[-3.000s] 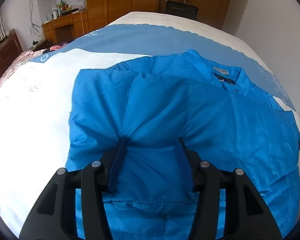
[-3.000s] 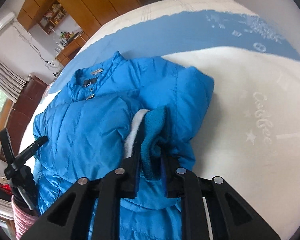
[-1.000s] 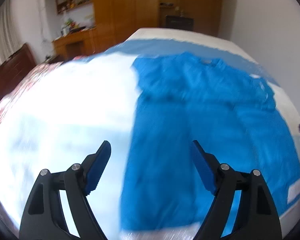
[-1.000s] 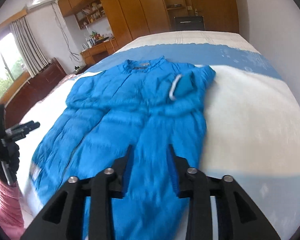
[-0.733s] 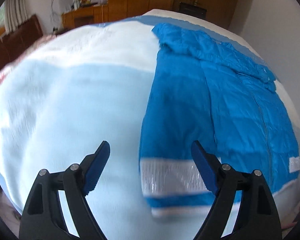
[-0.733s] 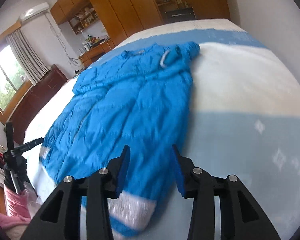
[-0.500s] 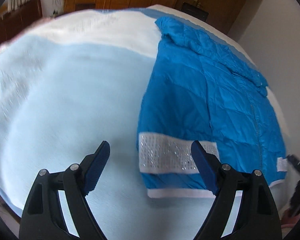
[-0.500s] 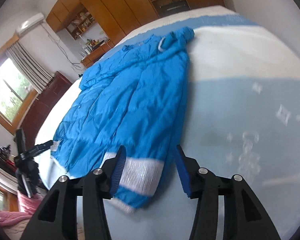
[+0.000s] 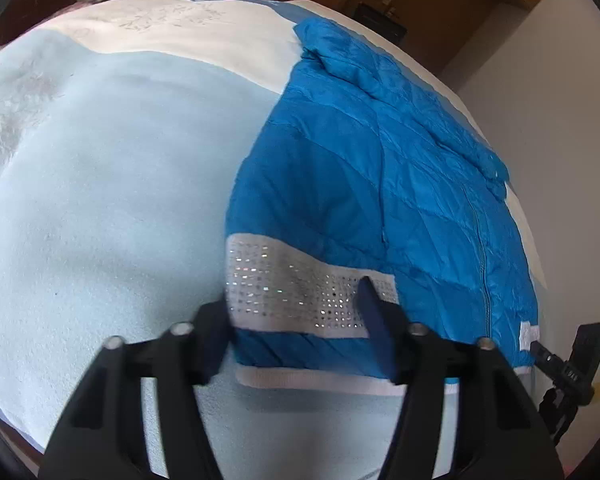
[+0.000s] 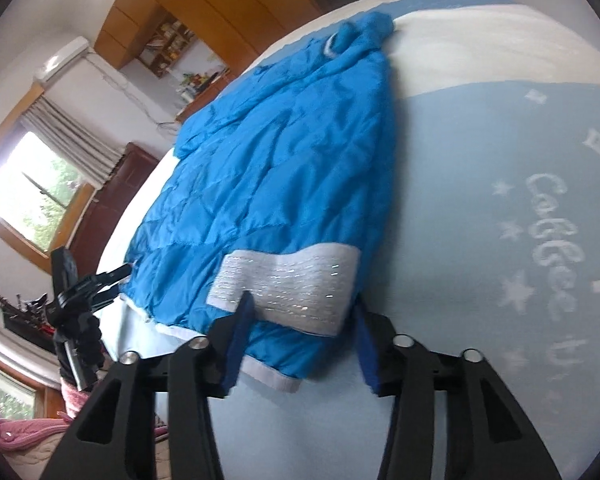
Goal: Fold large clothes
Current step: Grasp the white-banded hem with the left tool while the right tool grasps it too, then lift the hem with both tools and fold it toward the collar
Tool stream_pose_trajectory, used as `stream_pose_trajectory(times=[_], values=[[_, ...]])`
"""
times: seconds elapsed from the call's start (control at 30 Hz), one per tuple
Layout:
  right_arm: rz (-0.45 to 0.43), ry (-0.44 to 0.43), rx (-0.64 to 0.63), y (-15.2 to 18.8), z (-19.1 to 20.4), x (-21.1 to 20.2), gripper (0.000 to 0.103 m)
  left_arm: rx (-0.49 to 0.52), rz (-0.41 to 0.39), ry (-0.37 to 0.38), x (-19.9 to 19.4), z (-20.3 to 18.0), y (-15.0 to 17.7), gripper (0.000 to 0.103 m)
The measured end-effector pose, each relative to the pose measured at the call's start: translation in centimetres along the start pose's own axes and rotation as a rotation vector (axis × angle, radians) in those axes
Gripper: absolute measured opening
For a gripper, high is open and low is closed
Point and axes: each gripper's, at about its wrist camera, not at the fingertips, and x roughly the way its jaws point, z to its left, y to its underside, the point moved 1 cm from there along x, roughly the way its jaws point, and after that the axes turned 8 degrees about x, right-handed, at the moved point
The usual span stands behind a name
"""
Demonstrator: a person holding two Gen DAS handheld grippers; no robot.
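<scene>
Left wrist view: pale blue and white blanket [image 9: 100, 200] fills the left half. Blue puffer jacket [image 9: 360, 168] lies flat on it to the right, collar end far, hem near, zip running down the right part. White studded band [image 9: 300, 288] crosses the jacket's near left corner, above the white hem edge. Left gripper [image 9: 296, 316] straddles that corner: left pad at the band's outer edge, right finger [image 9: 374, 320] standing on the band. Jaws about half open and closing, corner fabric between them; pads do not yet look pressed into the cloth, though blur on the left pad makes contact uncertain. Far right: a black tripod-like stand [image 9: 572, 364] beside the bed.

Right wrist view: the same stand [image 10: 76, 292] and a window at left. Jacket [image 10: 284, 140] runs diagonally away, a folded-in cuff at the far end. Its other studded band [image 10: 288, 284] sits at the near right corner. Right gripper [image 10: 300, 316] brackets this corner, jaws half open and closing, cloth between them, no clear pinch yet.

Judgement: sleeves look folded in; step in hand is taking both hem corners. Next: finish both pinches through all layers, then lift together and carry the hem toward the collar, keeping the edge level.
</scene>
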Motion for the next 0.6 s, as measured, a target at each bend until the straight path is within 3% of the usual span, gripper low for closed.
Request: stream_pose_trajectory(times=[0.03,0.13,0.2,0.37,0.6], values=[[0.001,-0.003,0.006,-0.1,0.0,0.2,0.036,-0.015,-0.002,-0.004,0.0,0.2,0.0,0.038],[0.022,-0.054,0.049,-0.3,-0.5,0.6,0.019,-0.057,-0.010,0.015,-0.1,0.8,0.0,0.020],[0.021,-0.059,0.037,-0.2,-0.3,0.3,0.015,-0.071,-0.023,0.026,-0.3,1.0,0.0,0.015],[0.000,-0.064,-0.039,0.5,0.9,-1.4,0.012,-0.055,-0.063,0.037,-2.0,0.7,0.5,0.011],[0.036,-0.066,-0.108,2.6,1.4,-2.9,0.012,-0.042,-0.050,0.054,-3.9,1.1,2.0,0.011]])
